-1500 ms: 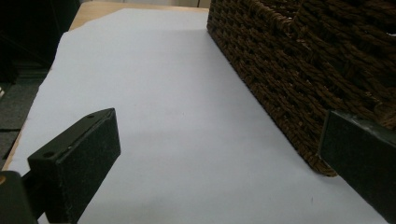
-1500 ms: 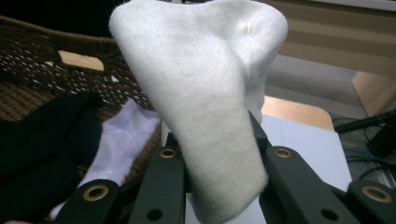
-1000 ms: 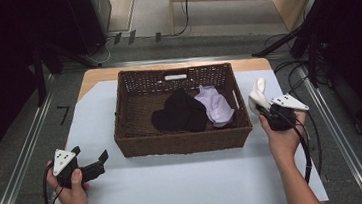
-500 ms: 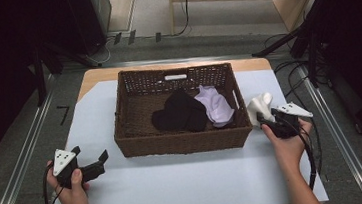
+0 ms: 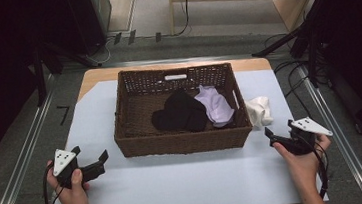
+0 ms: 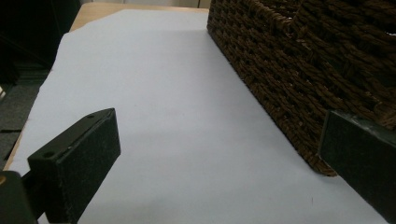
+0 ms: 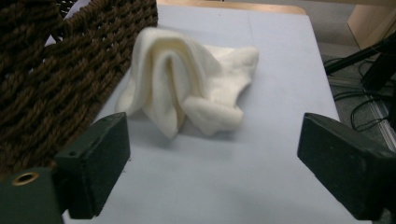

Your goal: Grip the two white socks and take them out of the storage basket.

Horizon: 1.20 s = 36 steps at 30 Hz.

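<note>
White table cover [image 5: 186, 182] bears a wicker basket [image 5: 183, 143]; cream cloth [image 7: 187, 93] beside it; both claws released, empty.

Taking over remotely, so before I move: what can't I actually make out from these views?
- High view: the basket's near wall hides its floor along that side.
- High view: the black cloth overlaps the lilac cloth; anything beneath is hidden.
- Right gripper view: the white cloth's far side is hidden by its folds.
- Left gripper view: basket cut off by the frame edge.
</note>
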Motion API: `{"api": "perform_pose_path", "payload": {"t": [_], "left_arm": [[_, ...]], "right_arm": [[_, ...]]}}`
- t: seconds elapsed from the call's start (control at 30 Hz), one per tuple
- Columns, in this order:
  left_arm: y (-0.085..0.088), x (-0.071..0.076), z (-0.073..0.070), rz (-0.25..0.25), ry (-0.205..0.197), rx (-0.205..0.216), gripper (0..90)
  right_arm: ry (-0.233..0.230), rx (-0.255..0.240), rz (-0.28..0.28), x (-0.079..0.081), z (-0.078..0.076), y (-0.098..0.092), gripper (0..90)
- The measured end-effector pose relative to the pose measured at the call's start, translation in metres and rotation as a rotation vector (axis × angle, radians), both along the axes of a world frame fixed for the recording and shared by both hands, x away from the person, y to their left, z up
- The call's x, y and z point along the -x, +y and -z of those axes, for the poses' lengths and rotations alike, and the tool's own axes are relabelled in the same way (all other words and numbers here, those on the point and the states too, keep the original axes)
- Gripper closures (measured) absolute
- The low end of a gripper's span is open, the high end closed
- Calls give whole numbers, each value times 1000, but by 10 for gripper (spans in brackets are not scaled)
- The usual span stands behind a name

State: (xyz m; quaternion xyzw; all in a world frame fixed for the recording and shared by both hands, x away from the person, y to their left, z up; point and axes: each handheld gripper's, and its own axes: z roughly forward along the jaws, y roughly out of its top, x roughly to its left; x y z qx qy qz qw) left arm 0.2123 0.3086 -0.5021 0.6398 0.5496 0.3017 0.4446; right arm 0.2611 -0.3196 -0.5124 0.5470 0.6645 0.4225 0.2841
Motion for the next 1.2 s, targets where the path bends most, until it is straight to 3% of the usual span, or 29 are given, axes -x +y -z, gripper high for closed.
{"api": "perform_pose_path", "payload": {"t": [0.2, 0.4, 0.73, 1.2], "left_arm": [[0, 0, 0, 1, 2, 0, 0], [1, -1, 0, 0, 3, 3, 0], [-1, 1, 0, 9, -8, -11, 0], [-2, 0, 0, 7, -7, -16, 0]], "right_arm": [[-9, -49, 1, 25, 5, -13, 58], [-6, -58, 17, 50, 7, -18, 50], [21, -81, 53, 77, 15, -36, 65], [67, 7, 75, 72, 17, -28, 112]]}}
